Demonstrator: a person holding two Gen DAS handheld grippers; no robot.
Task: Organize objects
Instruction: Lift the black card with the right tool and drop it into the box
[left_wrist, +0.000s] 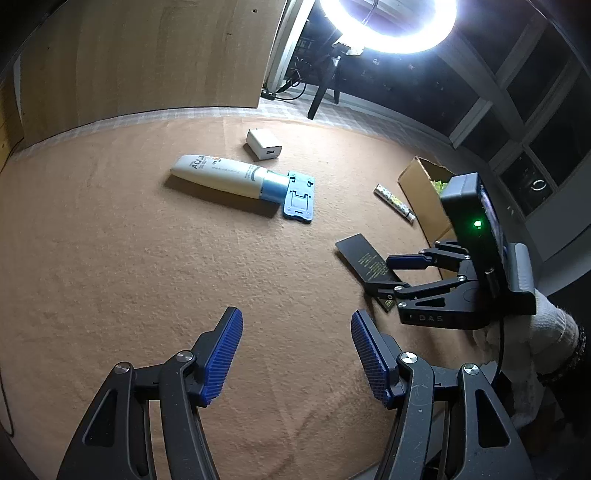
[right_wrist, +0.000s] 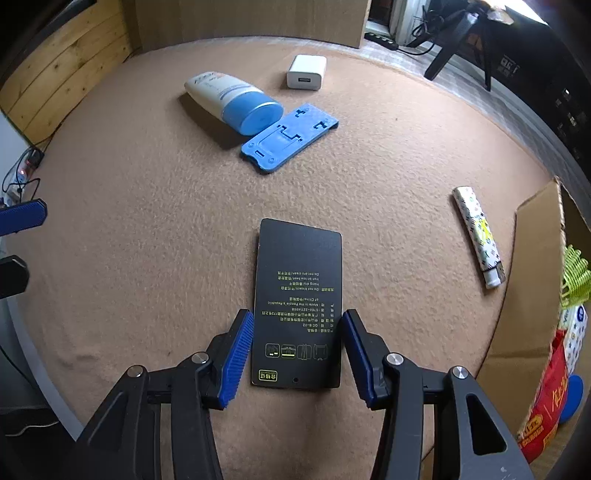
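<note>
Cardboard box (right_wrist: 532, 280) holds packets — both hand-held grippers open, right (right_wrist: 297, 354) straddling black card (right_wrist: 298, 295).

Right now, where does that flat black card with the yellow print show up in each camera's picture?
Left wrist view: the black card lies right of centre, partly under the right gripper.
Right wrist view: the card sits lower centre, between the open fingers.
Shared landmark: the blue phone stand.

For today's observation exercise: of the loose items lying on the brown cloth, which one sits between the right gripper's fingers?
The black card with yellow print. It lies flat between the open right gripper; the tubes, charger and blue stand lie farther off.
</note>
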